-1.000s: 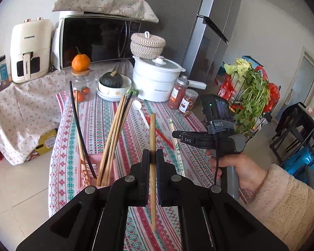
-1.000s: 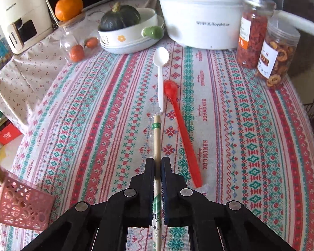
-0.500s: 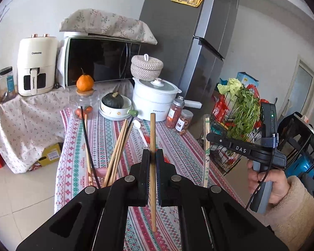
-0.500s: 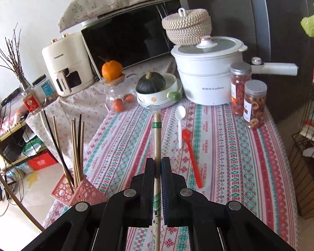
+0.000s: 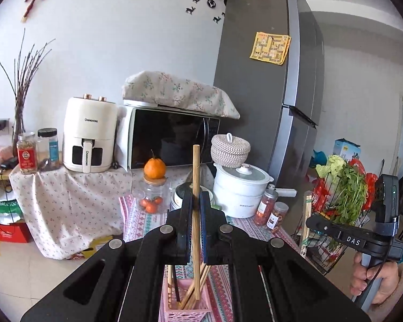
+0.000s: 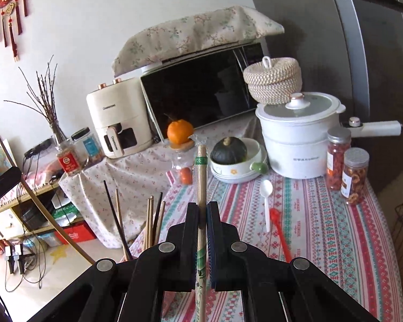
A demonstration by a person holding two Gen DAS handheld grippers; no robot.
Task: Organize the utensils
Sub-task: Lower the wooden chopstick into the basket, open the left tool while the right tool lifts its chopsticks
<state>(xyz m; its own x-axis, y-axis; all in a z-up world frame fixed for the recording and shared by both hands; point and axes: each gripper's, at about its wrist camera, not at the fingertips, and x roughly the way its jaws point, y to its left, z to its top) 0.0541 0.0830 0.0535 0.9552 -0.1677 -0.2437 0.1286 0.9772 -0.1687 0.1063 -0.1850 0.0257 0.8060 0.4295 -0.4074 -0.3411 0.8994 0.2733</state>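
My left gripper (image 5: pixel 196 198) is shut on a plain wooden chopstick (image 5: pixel 195 166) held upright. Its lower end hangs at the mouth of the pink basket (image 5: pixel 186 310), which holds several chopsticks. My right gripper (image 6: pixel 202 206) is shut on a pair of wrapped chopsticks (image 6: pixel 201 171) with a green band, raised above the striped tablecloth (image 6: pixel 335 228). In the left wrist view the right gripper (image 5: pixel 310 221) hangs off to the right, a hand (image 5: pixel 376 281) on its handle. A white spoon (image 6: pixel 266 201) and a red spoon (image 6: pixel 280 236) lie on the cloth.
At the table's far end stand a white pot (image 6: pixel 298 134), two jars (image 6: pixel 346 166), a bowl with a squash (image 6: pixel 236 163) and a glass jar topped by an orange (image 5: pixel 154 185). A wire rack of greens (image 5: pixel 341 196) is to the right, a fridge (image 5: pixel 268 94) behind.
Both grippers rose and tipped upward with their chopsticks still gripped. The right one lifted its wrapped pair off the cloth. The left one's stick now hangs over the pink basket.
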